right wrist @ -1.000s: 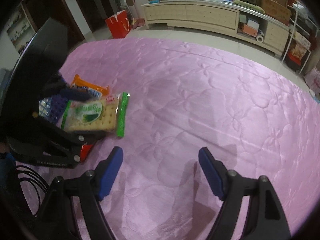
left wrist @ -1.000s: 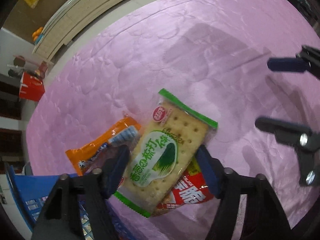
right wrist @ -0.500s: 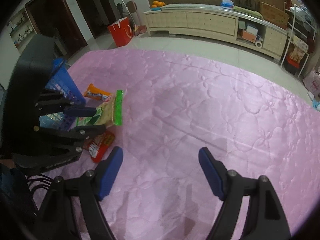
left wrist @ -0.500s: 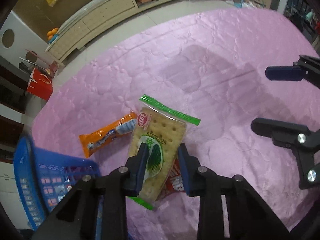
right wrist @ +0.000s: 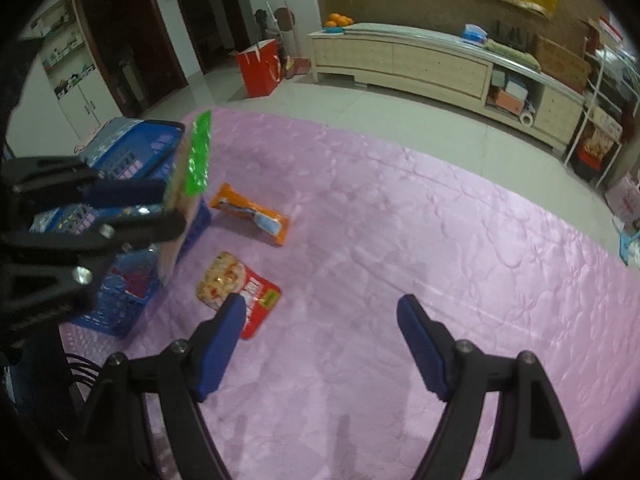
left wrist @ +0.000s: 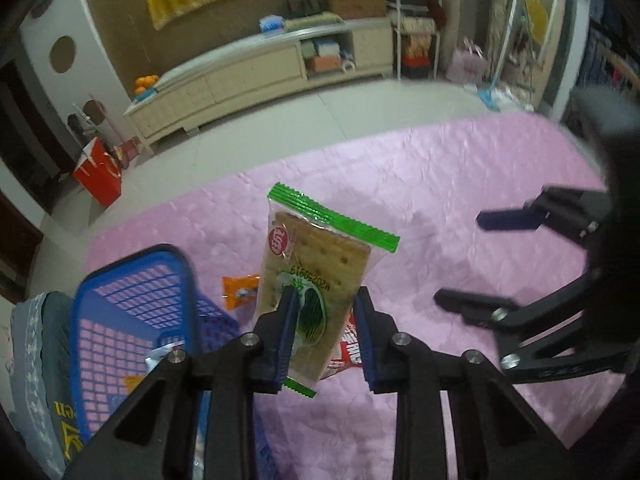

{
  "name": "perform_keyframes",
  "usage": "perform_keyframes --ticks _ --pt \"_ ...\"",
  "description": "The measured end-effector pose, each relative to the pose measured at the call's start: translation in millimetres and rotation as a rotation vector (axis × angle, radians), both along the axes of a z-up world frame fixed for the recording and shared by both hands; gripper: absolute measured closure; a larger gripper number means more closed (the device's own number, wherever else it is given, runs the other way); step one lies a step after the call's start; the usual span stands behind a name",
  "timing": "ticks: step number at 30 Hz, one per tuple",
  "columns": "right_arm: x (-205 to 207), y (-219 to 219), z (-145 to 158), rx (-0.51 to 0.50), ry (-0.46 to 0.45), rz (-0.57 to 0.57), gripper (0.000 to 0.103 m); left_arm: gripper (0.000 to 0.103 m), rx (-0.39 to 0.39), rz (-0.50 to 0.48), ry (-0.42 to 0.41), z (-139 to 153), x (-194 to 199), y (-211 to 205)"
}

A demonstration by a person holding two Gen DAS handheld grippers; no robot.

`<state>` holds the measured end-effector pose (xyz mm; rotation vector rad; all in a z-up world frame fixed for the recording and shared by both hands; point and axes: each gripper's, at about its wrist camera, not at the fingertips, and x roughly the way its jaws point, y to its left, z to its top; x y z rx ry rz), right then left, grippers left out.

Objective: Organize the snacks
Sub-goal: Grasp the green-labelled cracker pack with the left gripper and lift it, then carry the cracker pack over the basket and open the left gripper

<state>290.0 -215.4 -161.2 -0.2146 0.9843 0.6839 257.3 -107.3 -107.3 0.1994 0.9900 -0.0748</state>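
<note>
The blue basket (left wrist: 132, 308) at the left should be approached level, the cracker packet (left wrist: 316, 276) kept clamped above the pink quilt (left wrist: 460, 184) in the left gripper (left wrist: 326, 334), while the right gripper (right wrist: 320, 344) is held spread and empty.

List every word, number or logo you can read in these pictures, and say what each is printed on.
"M20250919": upside down on the cracker packet held in the left tongs.
Red round logo on that packet: too blurred.
Red snack packet, white lettering: unreadable.
Orange snack packet: too small.
Yellow letters on grey cloth: partly cut off.
</note>
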Motion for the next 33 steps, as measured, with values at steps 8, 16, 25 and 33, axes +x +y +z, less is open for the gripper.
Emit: perform_keyframes --ticks 8,16,25,33 --pt "-18 30 33 -0.006 -0.042 0.027 0.021 0.090 -0.006 0.021 -0.122 39 -26 29" --pt "-25 62 45 -0.058 -0.061 0.028 0.021 0.094 -0.072 0.084 -0.221 74 -53 82" --pt "-33 104 38 -0.102 -0.045 0.077 0.021 0.094 -0.142 0.175 -0.163 57 -69 139" --pt "-31 123 11 -0.164 -0.007 0.118 0.021 0.094 -0.204 0.210 -0.042 16 -63 165"
